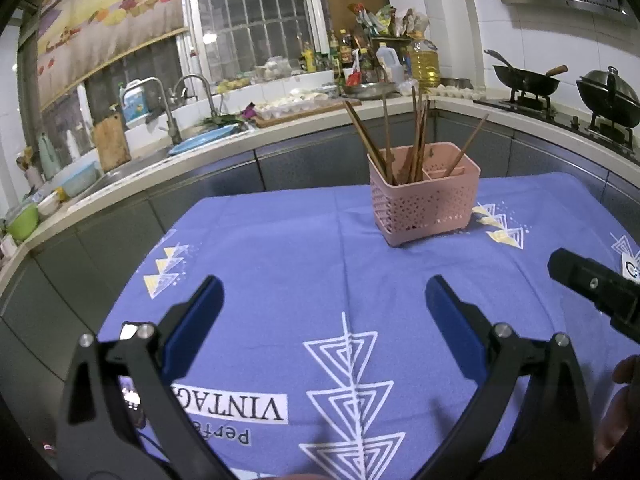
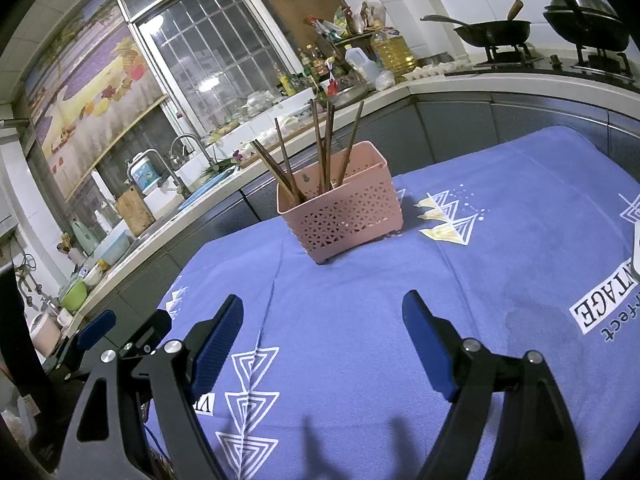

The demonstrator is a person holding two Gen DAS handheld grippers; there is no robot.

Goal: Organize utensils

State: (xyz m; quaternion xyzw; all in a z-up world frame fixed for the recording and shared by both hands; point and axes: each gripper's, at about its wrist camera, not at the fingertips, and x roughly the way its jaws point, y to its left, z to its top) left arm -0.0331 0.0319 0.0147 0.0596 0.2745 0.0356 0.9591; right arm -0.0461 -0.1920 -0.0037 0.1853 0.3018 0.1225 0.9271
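A pink perforated utensil basket (image 1: 425, 196) stands upright on the blue tablecloth (image 1: 304, 264) at the far middle of the table. Several brown wooden chopsticks (image 1: 416, 136) stand in it, leaning apart. The basket (image 2: 342, 210) and chopsticks (image 2: 320, 148) also show in the right wrist view. My left gripper (image 1: 324, 292) is open and empty, above the cloth, well short of the basket. My right gripper (image 2: 322, 312) is open and empty, also short of the basket. The right gripper's black body (image 1: 592, 284) shows at the right edge of the left wrist view; the left gripper's fingers (image 2: 96, 326) show at lower left of the right wrist view.
A kitchen counter (image 1: 280, 130) runs behind the table with a sink and taps (image 1: 176, 120), a cutting board (image 1: 110, 142), bottles (image 1: 424, 60) and two woks on a stove (image 1: 528, 78). Grey cabinet fronts (image 1: 312, 160) lie between counter and table. A white object (image 2: 636, 256) sits at the cloth's right edge.
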